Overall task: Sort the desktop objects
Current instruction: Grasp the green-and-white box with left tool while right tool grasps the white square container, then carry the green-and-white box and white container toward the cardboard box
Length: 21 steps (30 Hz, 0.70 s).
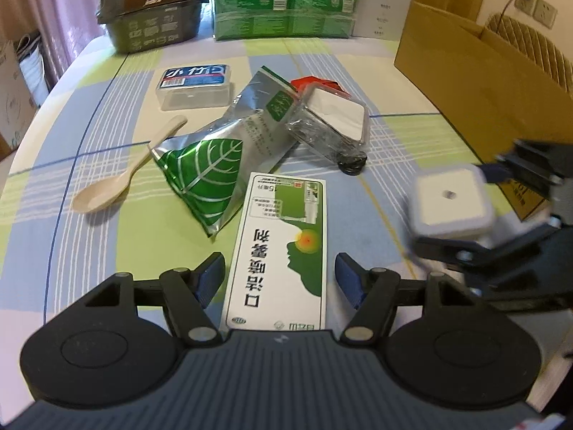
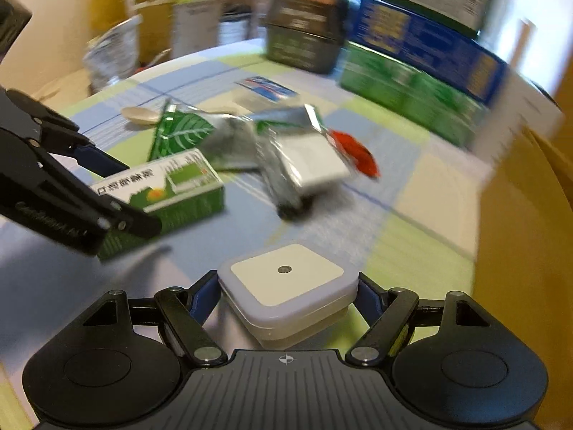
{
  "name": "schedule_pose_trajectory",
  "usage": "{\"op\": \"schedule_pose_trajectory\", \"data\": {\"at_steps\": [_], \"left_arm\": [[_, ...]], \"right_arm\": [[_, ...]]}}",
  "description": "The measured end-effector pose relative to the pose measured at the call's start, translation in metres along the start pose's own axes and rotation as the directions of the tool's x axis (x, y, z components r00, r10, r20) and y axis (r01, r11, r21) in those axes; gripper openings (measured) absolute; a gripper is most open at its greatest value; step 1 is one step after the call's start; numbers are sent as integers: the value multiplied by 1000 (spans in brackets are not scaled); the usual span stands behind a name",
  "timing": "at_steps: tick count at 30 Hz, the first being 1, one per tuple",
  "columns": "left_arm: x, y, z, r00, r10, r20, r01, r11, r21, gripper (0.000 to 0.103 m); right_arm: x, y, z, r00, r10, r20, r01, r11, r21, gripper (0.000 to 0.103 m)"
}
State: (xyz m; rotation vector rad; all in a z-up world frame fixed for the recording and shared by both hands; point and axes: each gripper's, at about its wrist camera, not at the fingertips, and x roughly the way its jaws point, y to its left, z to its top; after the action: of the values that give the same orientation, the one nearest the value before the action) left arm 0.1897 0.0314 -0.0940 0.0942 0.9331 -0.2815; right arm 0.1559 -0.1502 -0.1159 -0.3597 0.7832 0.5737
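fingers of the right gripper (image 2: 286,295) are closed against both sides of a white square device (image 2: 286,285), lifted above the checked tablecloth (image 2: 404,251); in the left wrist view it hangs at 3 o'clock. left gripper (image 1: 280,279) is spread wide, its blue pads either side of a green-and-white medicine box (image 1: 279,251) without touching it. beyond, toward 12 o'clock, lie a silver leaf-print pouch (image 1: 215,168), a beige spoon (image 1: 118,179) at 10 o'clock, a clear plastic case (image 1: 195,86), and a clear wrapped package (image 1: 329,125). a cardboard box (image 1: 472,79) stands at 2 o'clock.
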Motion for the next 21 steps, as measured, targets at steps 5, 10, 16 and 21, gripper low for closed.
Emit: {"op": "schedule_pose_trajectory", "data": {"at_steps": [5, 10, 16, 21], "left_arm": [[5, -10, 0, 999, 33, -13, -32, 998, 44, 50], [-1, -21, -4, 999, 4, -41, -2, 998, 64, 50], [-2, -40, -10, 999, -17, -35, 20, 994, 107, 50], [-2, -42, -11, 999, -19, -28, 22, 993, 118, 51]], "right_arm": [[-18, -10, -13, 1000, -18, 8, 17, 988, 156, 75], [-31, -3, -25, 999, -39, 14, 37, 987, 158, 75], [-42, 8, -38, 997, -60, 44, 56, 993, 105, 75], [-42, 12, -40, 996, -73, 52, 67, 993, 100, 75]]}}
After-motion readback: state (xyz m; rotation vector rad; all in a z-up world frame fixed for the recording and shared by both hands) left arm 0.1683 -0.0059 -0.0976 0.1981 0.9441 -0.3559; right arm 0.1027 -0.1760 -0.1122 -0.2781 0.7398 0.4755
